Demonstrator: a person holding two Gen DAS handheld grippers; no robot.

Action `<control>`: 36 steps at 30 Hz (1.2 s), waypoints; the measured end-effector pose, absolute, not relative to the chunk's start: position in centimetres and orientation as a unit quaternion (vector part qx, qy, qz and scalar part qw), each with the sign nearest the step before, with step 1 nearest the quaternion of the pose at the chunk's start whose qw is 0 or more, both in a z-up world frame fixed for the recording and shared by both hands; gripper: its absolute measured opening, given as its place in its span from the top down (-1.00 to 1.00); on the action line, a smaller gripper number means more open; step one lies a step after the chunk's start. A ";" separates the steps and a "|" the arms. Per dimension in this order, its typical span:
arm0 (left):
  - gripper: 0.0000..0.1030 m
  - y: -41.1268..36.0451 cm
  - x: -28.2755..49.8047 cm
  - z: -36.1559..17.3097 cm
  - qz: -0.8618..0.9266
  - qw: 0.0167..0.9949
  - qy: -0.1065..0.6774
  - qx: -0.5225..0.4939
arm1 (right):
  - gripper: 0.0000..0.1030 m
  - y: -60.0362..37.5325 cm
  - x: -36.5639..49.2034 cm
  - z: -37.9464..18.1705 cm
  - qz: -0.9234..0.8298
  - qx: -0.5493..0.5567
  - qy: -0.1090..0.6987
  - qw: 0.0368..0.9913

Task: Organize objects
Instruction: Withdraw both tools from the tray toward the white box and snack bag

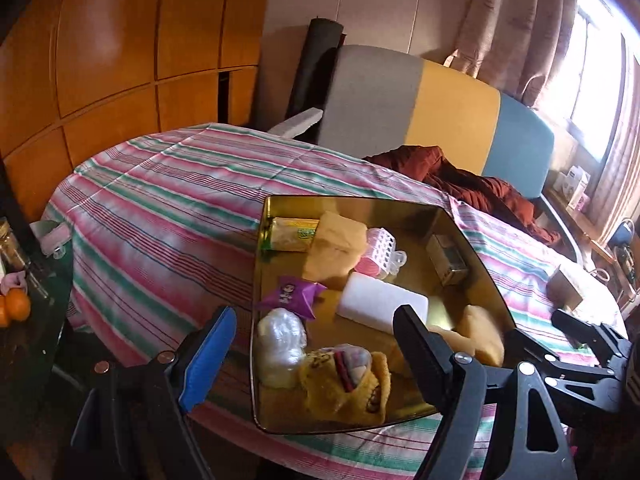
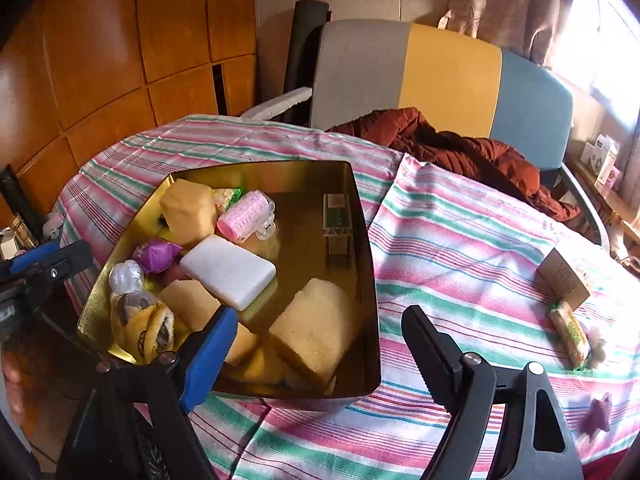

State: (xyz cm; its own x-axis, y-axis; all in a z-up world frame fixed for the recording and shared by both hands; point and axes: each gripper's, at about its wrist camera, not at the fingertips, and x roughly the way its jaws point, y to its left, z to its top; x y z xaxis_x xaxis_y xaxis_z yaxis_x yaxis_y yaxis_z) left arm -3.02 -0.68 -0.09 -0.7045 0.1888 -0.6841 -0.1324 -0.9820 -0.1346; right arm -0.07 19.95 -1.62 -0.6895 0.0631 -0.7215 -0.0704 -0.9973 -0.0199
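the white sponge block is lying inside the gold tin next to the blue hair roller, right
Not quite: the hair roller is pink, not blue. The right wrist view shows it plainly. The white sponge block does lie inside the gold tin next to it.

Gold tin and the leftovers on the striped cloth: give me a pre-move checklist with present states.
1. Left gripper empty, fingers apart: ok.
2. Right gripper empty, fingers apart: ok.
3. Gold tin has bare floor for more items: ok.
4. Everything already in the tin: not ok; wrapped snack bar, brown card box and purple star-shaped piece lie on the striped cloth.
5. Bar free to lift: cannot tell; its far end meets the box.
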 end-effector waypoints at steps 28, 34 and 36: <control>-0.59 3.5 -1.2 0.7 0.924 0.121 0.040 -0.362 | -0.99 24.1 2.9 -1.5 0.924 -0.374 0.050 0.061; -0.59 4.2 -1.3 0.4 0.918 0.132 0.051 -0.370 | -0.99 27.5 3.8 -1.9 0.917 -0.381 0.074 0.091; -0.59 4.4 -1.3 0.6 0.918 0.138 0.052 -0.368 | -0.99 28.6 4.2 -1.9 0.915 -0.383 0.070 0.104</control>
State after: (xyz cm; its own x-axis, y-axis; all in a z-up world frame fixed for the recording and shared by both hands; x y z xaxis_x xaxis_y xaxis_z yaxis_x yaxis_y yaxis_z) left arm -1.25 4.41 0.55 -0.6912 0.2161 -0.6896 -0.2921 -0.9564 -0.0068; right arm 4.19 28.63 -1.88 -0.6843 0.1376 -0.7161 -0.2445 -0.9685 0.0476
